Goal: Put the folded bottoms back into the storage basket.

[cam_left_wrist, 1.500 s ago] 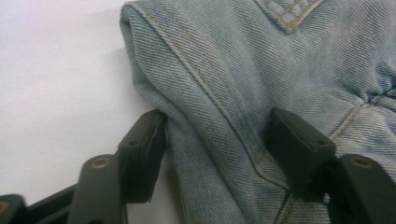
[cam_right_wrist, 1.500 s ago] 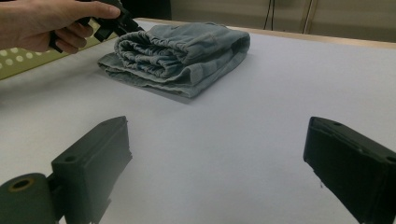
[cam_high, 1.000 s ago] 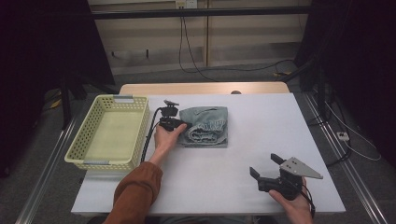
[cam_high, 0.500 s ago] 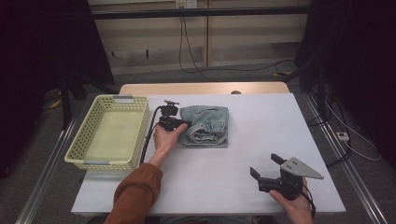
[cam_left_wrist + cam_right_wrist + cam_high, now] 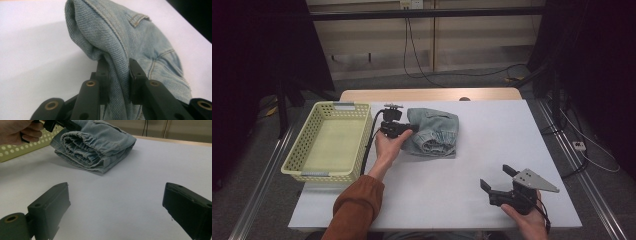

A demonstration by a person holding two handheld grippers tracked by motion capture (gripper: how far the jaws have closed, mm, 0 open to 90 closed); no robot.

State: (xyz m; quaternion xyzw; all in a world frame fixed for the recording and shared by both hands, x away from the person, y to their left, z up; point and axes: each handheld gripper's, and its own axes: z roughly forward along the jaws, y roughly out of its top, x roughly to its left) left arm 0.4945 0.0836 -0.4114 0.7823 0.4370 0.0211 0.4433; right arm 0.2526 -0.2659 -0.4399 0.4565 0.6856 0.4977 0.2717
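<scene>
A folded light-blue denim garment lies on the white table, just right of the basket. My left gripper is at its left edge and is shut on a fold of the denim, which bunches up between the two black jaws of the left gripper. The pinched edge stands lifted off the table. My right gripper rests near the table's front right, open with nothing between its jaws. The right gripper faces the denim garment from a distance, elastic waistband toward it.
A pale yellow perforated basket stands at the table's left, with nothing visible inside. A wooden strip borders the far table edge. Cables lie on the floor behind and to the right.
My left gripper has risen slightly with the denim's left edge held in it. The right gripper has stayed where it was.
</scene>
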